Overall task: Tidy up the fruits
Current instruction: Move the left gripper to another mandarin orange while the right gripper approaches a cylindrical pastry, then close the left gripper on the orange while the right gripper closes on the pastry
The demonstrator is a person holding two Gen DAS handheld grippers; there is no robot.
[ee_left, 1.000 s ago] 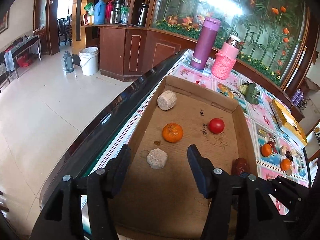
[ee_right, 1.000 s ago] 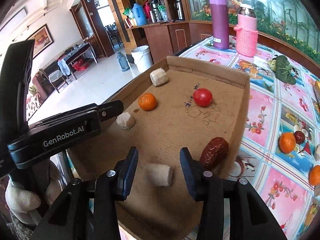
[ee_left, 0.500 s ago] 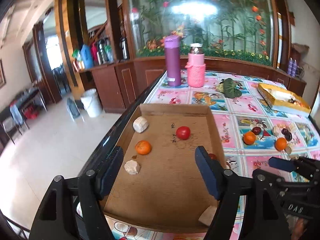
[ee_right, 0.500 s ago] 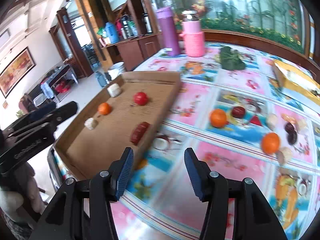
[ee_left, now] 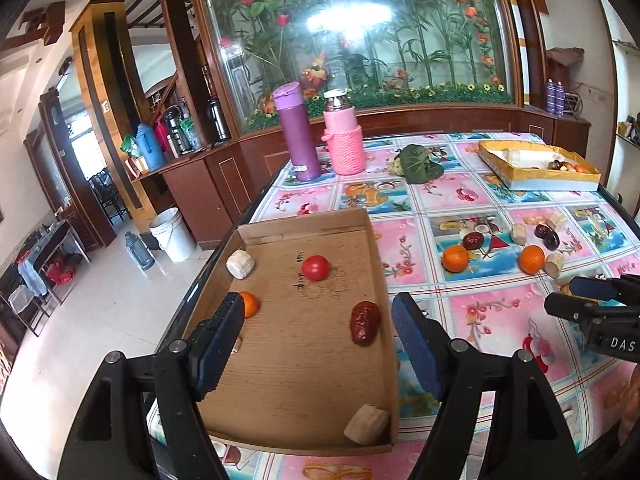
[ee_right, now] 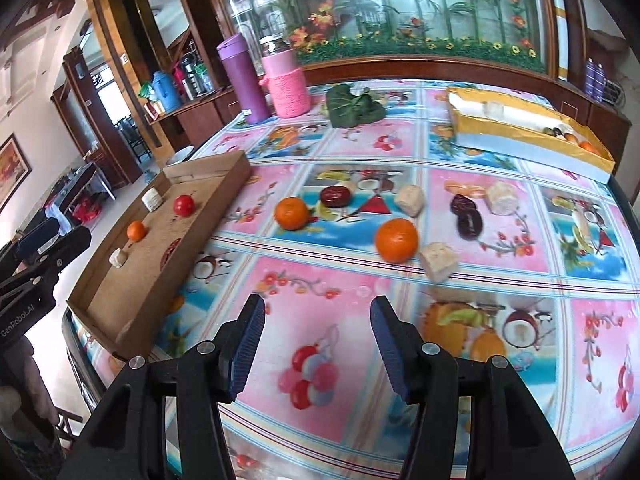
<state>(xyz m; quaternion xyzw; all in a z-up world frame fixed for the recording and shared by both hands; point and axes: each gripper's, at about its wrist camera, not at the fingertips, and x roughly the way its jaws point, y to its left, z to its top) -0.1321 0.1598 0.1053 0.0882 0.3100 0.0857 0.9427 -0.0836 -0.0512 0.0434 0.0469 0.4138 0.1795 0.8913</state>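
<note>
1. The shallow brown cardboard tray [ee_left: 376, 264] sits at the floral-clothed table's [ee_right: 340, 344] left edge, holding fruit.
2. Left gripper [ee_left: 320, 344] gapes empty over it.
3. Right gripper [ee_right: 316, 344], jaws apart, empty, hangs over bare cloth; loose round orange tangerines [ee_right: 396, 240] lie mid-table.

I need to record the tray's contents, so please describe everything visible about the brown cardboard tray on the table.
The cardboard tray is a shallow, open, brown corrugated box with low walls and some pen scribbles on its floor. It lies flat at the table's edge on the flowered tablecloth. Inside lie a red tomato, an orange, a dark red date and three pale chunks, one in the near corner. No gripper touches it.
</note>
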